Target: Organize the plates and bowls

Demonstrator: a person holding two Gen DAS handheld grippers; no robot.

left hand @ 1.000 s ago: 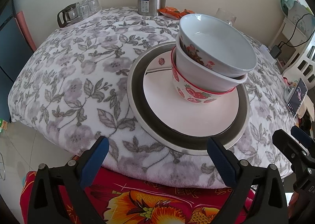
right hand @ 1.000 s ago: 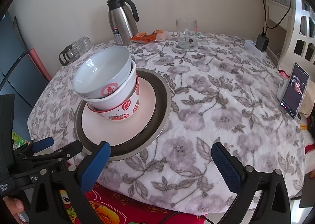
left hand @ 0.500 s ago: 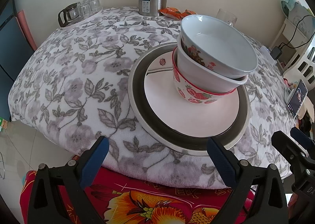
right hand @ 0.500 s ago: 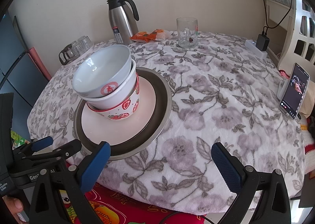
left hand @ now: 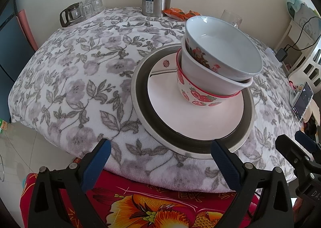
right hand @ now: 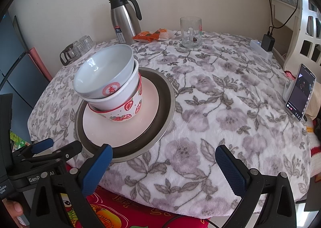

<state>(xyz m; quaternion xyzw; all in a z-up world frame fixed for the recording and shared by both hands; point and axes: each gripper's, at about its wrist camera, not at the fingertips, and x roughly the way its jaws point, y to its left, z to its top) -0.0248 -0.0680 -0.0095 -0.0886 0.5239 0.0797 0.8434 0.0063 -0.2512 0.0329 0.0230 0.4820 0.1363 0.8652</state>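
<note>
Left tool point(left hand: 159, 159): jaws spread wide, holding nothing, hovering off the near edge of the table point(left hand: 66, 79), with the near rim of the metal tray point(left hand: 140, 113) in front of it. Right tool point(right hand: 164, 164): likewise spread and empty, beside the left one, facing bare cloth to the right of the tray.

Change over the last second: almost none. Both views shift only slightly; the stack sits where it sat, and neither tool closes on anything. Judgement: stacking looks finished, or the operator is pausing before a next grasp.

Condition of the ware: the tray lies near the front edge of the table. On it rest a patterned plate point(left hand: 160, 68) and, over that, a pale pink plate point(left hand: 180, 115). Three bowls nest on the pink plate, set off-centre: a strawberry bowl point(left hand: 198, 97) at the bottom, a plain white bowl point(left hand: 200, 73) within it, a white bowl with red characters point(left hand: 220, 49) on top. The upper two lean visibly; the nesting is not level, and the stack may tip if jolted.
</note>
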